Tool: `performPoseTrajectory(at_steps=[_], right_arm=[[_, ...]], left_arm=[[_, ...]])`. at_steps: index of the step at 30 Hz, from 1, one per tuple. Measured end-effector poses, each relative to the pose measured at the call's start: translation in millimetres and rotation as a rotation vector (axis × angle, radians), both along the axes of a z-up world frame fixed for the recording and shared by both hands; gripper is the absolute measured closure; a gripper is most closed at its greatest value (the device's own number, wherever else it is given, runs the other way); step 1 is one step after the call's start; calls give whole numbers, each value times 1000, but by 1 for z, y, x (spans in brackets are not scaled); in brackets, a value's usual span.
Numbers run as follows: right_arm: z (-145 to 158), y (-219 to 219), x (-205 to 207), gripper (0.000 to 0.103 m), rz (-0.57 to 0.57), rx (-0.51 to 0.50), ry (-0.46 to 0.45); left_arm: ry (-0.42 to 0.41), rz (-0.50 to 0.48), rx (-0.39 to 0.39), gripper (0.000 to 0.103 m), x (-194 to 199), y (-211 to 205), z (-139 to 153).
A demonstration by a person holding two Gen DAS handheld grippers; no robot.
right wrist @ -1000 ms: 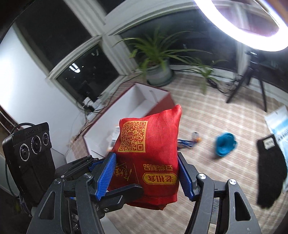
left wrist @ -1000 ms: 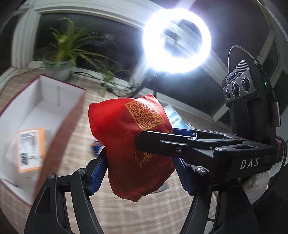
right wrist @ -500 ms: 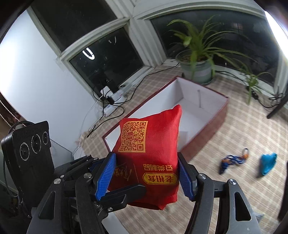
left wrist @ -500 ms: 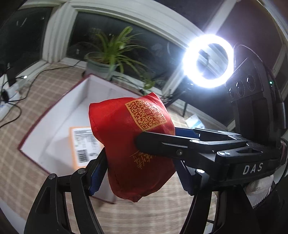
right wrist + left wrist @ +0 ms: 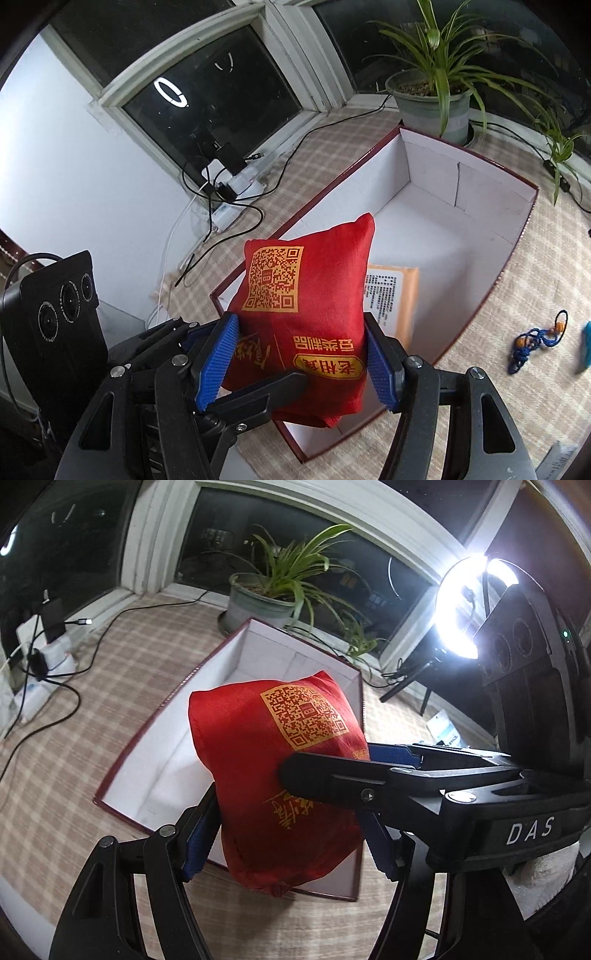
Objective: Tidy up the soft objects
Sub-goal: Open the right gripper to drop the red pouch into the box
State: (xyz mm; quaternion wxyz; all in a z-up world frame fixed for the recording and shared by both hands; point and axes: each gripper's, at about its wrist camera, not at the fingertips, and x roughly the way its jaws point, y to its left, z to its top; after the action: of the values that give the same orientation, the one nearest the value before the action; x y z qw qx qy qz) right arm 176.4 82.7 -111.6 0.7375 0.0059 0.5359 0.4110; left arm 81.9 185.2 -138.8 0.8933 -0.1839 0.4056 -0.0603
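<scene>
A maroon box [image 5: 480,236] with a white lining fills mid-frame. Above its near end hangs a red fabric pouch [image 5: 306,317], pinched on both sides by the right gripper [image 5: 301,360] and crosswise by the left gripper [image 5: 284,823]. It looks light and yielding, best held mid-body. Only the right view shows the orange parcel [image 5: 393,295] inside and, lower right, possibly a blue cord [image 5: 532,343].

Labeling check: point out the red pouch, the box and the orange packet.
red pouch [image 5: 306,321], right wrist view, front face.
box [image 5: 432,166], right wrist view, far inner wall.
orange packet [image 5: 400,295], right wrist view, printed label.
</scene>
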Motion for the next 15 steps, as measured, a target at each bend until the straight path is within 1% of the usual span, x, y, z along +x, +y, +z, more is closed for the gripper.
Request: performPoseTrajectory(at_steps=[6, 9, 15], right_arm=[[-2, 4, 3, 41, -21, -2, 0], [-1, 4, 5, 40, -38, -11, -18], [4, -5, 6, 38, -66, -5, -51]], left_arm=[[-3, 7, 37, 33, 4, 4, -2], [2, 35, 58, 34, 7, 9, -5], [1, 76, 42, 34, 7, 21, -6]])
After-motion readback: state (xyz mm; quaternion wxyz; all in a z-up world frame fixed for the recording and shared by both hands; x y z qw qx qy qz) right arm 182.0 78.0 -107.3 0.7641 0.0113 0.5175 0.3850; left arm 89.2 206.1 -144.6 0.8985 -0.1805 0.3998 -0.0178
